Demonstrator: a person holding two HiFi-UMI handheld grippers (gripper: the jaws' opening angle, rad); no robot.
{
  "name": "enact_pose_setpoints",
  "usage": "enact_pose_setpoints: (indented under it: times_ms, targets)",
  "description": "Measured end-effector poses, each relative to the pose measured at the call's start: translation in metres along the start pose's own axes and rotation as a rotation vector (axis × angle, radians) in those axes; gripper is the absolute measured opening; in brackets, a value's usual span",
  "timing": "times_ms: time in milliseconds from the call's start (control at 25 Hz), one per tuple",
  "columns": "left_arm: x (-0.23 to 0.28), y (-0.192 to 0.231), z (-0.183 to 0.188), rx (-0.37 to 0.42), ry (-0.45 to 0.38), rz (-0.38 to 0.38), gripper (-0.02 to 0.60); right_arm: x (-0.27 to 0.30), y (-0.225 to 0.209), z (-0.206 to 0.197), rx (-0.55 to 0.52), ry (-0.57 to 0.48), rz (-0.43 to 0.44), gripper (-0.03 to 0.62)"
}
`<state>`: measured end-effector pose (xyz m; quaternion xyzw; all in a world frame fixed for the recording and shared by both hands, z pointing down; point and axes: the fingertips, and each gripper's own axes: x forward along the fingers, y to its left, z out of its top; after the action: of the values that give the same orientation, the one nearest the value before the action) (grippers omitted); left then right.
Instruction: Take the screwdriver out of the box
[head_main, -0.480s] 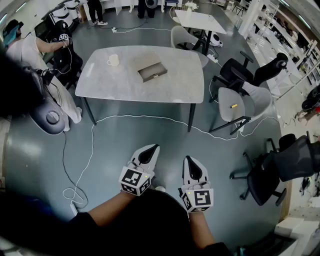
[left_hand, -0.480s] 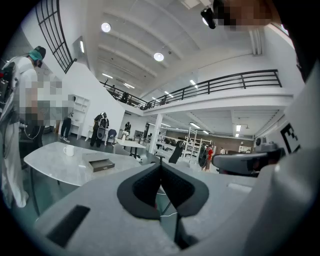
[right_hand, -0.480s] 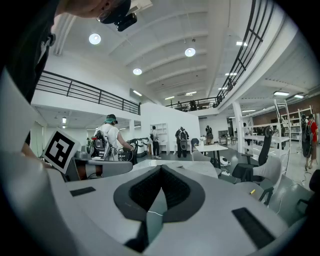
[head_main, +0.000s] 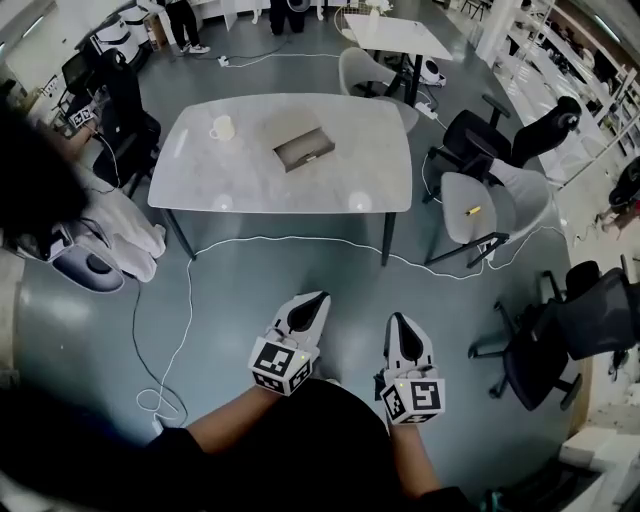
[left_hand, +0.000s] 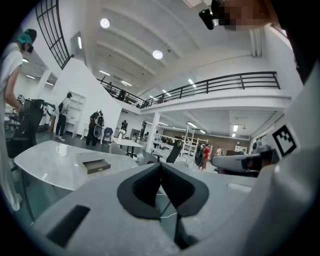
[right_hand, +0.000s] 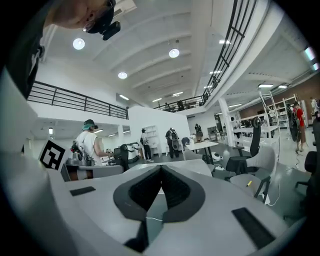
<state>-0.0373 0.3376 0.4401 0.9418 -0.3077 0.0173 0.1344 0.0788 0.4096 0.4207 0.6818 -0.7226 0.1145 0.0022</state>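
A flat grey box (head_main: 304, 148) lies near the middle of the grey table (head_main: 360, 170), far ahead of me. The left gripper view shows the same box (left_hand: 96, 165) from the side. No screwdriver shows in any view, and I cannot make out the inside of the box. My left gripper (head_main: 310, 303) and right gripper (head_main: 400, 322) hang side by side over the floor, well short of the table. Both point toward it. In the left gripper view its jaws (left_hand: 161, 165) meet with nothing between them. My right gripper (right_hand: 161, 167) looks the same in its own view.
A white mug (head_main: 221, 127) stands on the table left of the box. Office chairs (head_main: 480, 205) crowd the table's right side, one with a small yellow item (head_main: 472, 211) on its seat. A white cable (head_main: 187, 300) trails across the floor. People stand at the left and the back.
Both grippers sit slightly further right and lower in the head view, still shut. The person at the far left has shifted toward the picture's edge.
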Motion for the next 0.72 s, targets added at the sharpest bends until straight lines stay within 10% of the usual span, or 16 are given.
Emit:
enact_pose_setpoints:
  times_ms: [720]
  targets:
    - [0.158,0.216,0.045,-0.04,0.066,0.014,0.015,0.271,-0.021,0.039,-0.091,0.154,0.029,0.003]
